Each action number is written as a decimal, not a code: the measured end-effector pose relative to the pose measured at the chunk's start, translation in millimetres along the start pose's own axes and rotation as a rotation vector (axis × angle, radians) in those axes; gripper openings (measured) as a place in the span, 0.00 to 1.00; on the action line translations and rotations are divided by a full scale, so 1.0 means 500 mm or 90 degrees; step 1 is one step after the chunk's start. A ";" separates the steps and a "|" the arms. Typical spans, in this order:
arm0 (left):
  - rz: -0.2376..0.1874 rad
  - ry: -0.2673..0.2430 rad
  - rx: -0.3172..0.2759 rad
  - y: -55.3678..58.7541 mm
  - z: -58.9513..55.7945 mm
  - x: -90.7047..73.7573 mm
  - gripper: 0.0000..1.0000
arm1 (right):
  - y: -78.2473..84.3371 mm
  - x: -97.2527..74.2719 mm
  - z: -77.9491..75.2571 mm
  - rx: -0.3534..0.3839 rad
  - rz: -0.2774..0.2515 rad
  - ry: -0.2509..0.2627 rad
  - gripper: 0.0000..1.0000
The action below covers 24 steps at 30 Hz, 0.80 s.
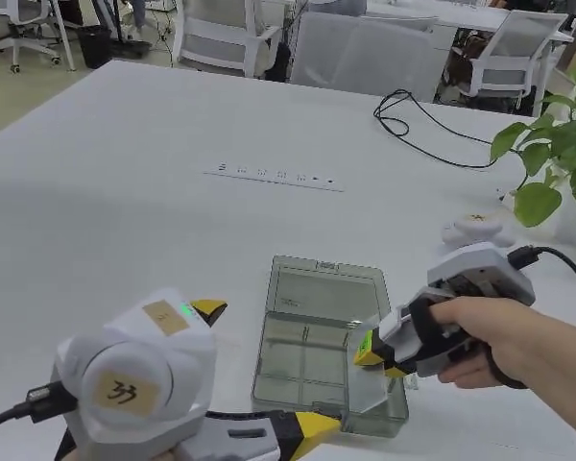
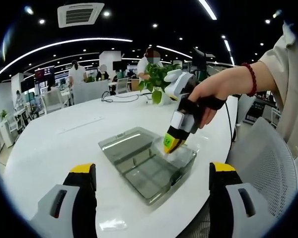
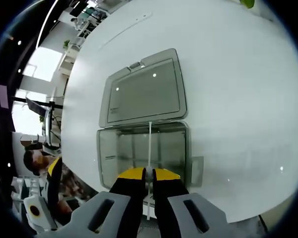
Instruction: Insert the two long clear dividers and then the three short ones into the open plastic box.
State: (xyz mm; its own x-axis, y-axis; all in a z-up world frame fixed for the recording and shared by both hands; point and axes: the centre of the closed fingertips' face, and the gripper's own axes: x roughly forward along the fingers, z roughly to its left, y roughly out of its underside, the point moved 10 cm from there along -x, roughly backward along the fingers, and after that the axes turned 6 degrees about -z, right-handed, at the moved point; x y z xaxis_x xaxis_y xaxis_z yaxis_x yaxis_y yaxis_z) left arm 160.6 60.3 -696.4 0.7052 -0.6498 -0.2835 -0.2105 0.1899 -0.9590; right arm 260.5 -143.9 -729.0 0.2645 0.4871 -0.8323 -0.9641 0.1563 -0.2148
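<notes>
Office chairs ring a broad white table (image 1: 125, 192). It carries a black cable (image 1: 413, 125) and a leafy green plant (image 1: 557, 144), both well off to the far right. Close to its near edge sits the shallow clear plastic box (image 1: 269, 346), with its hinged lid (image 1: 326, 283) laid open and flat on the far side. The left claw (image 2: 151, 169) hangs wide apart and empty at the box's near-left.

The right claw (image 1: 368, 353) is clamped on a thin clear plastic divider (image 3: 149, 141). It holds the divider on edge over the box's right half, with the lower edge about at the rim. I cannot tell whether this divider is a long or a short one. Some partitions seem seated in the box, but how many is unclear.

This looks like the seating step. The divider should stay upright and square to the walls, with both ends lined up on their slots, and then go straight down. The empty claw could steady a wall, since the box looks light. There is plenty of room beyond the lid and to the left but little on the near side, so nothing should nudge the box toward that edge.
</notes>
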 end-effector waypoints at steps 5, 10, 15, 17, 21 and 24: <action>-0.001 0.000 -0.002 0.000 0.000 -0.001 0.96 | -0.001 0.000 0.001 -0.004 0.000 0.007 0.07; 0.003 -0.001 -0.001 0.002 0.001 -0.002 0.95 | -0.002 0.002 0.002 -0.022 0.002 0.019 0.07; 0.002 -0.003 -0.002 0.001 0.003 -0.003 0.95 | 0.003 0.007 0.007 -0.024 0.005 0.019 0.07; 0.002 -0.005 -0.002 0.001 0.004 -0.003 0.95 | 0.005 0.010 0.008 -0.028 0.006 0.021 0.07; 0.003 -0.008 -0.002 0.001 0.006 -0.003 0.95 | 0.004 0.010 0.015 -0.054 0.007 0.033 0.07; 0.002 -0.010 -0.002 0.001 0.007 -0.004 0.95 | -0.001 0.007 0.014 -0.051 0.012 0.032 0.07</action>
State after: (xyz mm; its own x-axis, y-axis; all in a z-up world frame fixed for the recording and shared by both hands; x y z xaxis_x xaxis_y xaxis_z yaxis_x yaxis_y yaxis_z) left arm 161.4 64.1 -696.4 0.7146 -0.6379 -0.2870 -0.2156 0.1894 -0.9579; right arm 262.2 -136.4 -728.2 0.2462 0.4458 -0.8606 -0.9684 0.0769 -0.2373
